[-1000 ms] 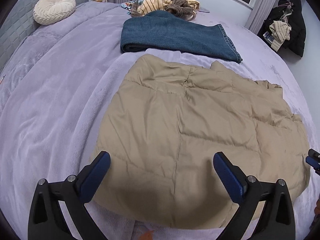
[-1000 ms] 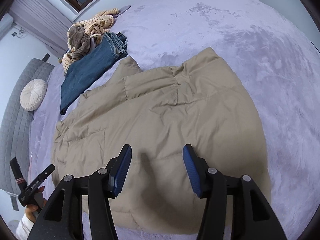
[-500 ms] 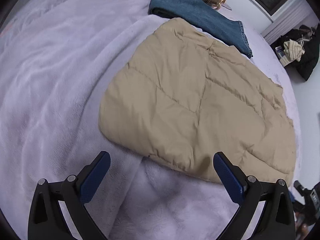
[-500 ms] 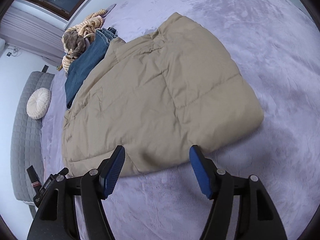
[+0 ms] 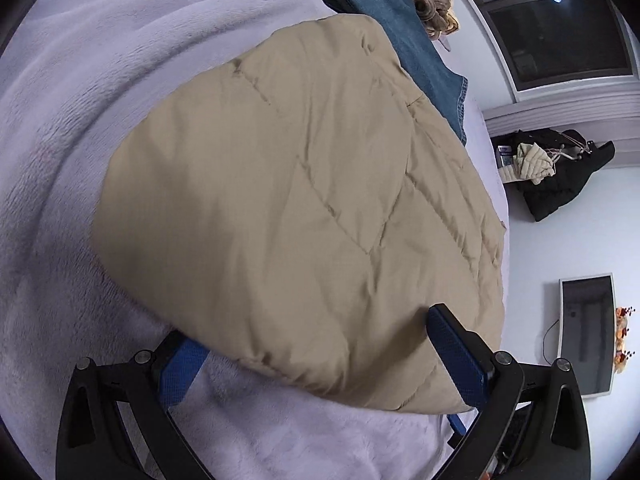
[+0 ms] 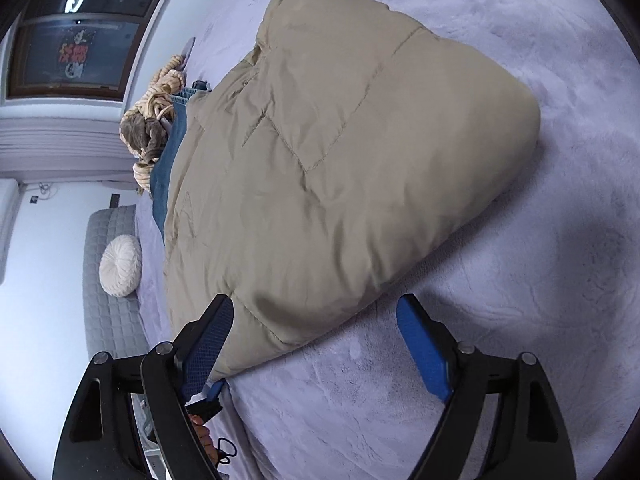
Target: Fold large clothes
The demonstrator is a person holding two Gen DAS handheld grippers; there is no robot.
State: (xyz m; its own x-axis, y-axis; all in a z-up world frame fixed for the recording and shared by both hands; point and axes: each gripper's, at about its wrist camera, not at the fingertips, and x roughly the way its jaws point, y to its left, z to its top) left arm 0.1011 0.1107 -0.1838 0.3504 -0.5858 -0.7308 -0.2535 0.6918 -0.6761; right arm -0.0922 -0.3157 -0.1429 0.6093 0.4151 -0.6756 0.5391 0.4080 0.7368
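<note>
A tan quilted jacket lies folded on the lavender bed cover. My left gripper is open at the jacket's near edge. Its left pad is tucked under the hem and its right pad rests over the top cloth. In the right wrist view the jacket fills the middle. My right gripper has its jaws opening, with the jacket's near corner between them and no pad pressing on it. Its left fingertip overlaps the hem.
Folded blue jeans and a striped brown heap lie beyond the jacket. Dark clothes hang by the wall, near a screen. A round cream cushion leans on a grey quilted headboard. A hand shows below.
Both grippers have sunk and rolled toward the jacket's near edge, which now lies between their jaws. The right jaws have spread wider.
</note>
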